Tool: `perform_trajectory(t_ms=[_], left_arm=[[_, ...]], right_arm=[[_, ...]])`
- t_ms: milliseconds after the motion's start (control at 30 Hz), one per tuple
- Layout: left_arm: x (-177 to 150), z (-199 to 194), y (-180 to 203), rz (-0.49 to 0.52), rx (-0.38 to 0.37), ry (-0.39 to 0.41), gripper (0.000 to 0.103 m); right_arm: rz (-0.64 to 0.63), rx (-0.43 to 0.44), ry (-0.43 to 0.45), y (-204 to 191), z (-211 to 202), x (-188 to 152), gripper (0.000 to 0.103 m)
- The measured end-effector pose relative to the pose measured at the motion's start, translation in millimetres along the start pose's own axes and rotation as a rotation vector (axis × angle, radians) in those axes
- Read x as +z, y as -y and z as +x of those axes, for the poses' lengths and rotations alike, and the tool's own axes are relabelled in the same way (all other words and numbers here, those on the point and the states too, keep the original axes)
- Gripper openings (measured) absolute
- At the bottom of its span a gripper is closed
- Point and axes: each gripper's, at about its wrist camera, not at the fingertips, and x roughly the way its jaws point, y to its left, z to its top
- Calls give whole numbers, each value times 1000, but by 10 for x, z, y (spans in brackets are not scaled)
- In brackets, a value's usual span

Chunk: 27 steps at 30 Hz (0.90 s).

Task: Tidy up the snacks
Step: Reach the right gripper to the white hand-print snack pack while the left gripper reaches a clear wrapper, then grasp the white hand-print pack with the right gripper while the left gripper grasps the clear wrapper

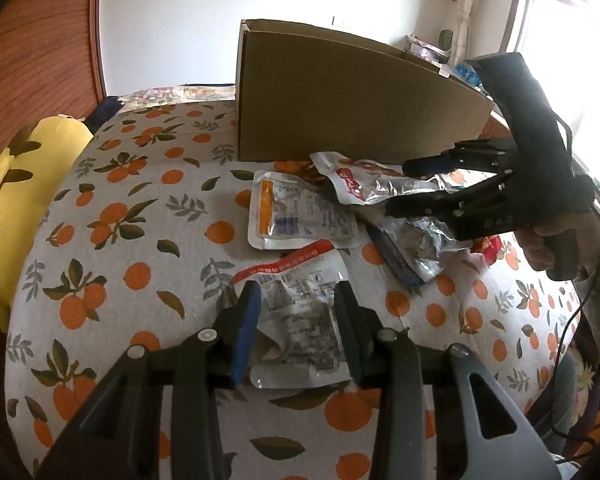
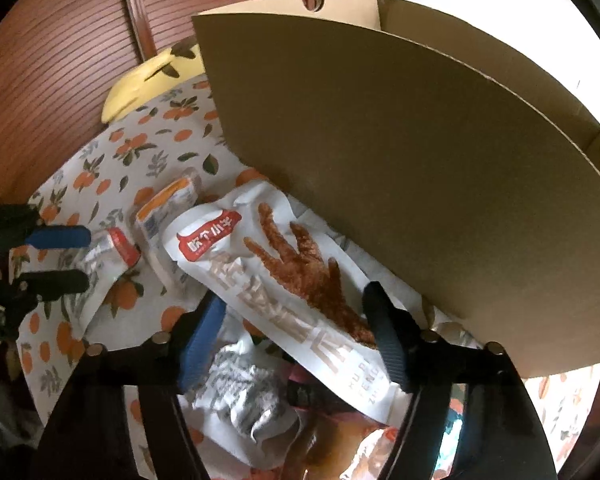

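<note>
Red-striped snack pouch lying on the orange-print desk, between the spread fingers of the left tool, chicken-feet pouch against the cardboard box, framed by the open right tool, untouched.

Snack packets before box on table

Cardboard box stood on the table; snack packets lay just before it, the chicken-feet packet nearest its wall, a pillow at the table's left edge.
</note>
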Motion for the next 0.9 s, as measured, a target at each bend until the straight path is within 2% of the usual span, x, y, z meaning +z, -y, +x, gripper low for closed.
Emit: perform_trajectory(t_ms=[233, 300, 467, 667, 900], left_arm=[[-21, 4, 48, -8, 9, -15, 43], [-29, 22, 70, -3, 23, -20, 46], [-26, -28, 68, -38, 51, -12, 47], [-16, -121, 77, -63, 83, -1, 47], [-96, -77, 104, -90, 107, -25, 48]], right_arm=[[-13, -52, 15, -44, -85, -102, 44], [-7, -55, 29, -33, -123, -115, 39], [-19, -91, 89, -74, -277, -122, 22], [-18, -98, 135, -85, -361, -153, 15], [-19, -130, 180, -73, -496, -208, 14]])
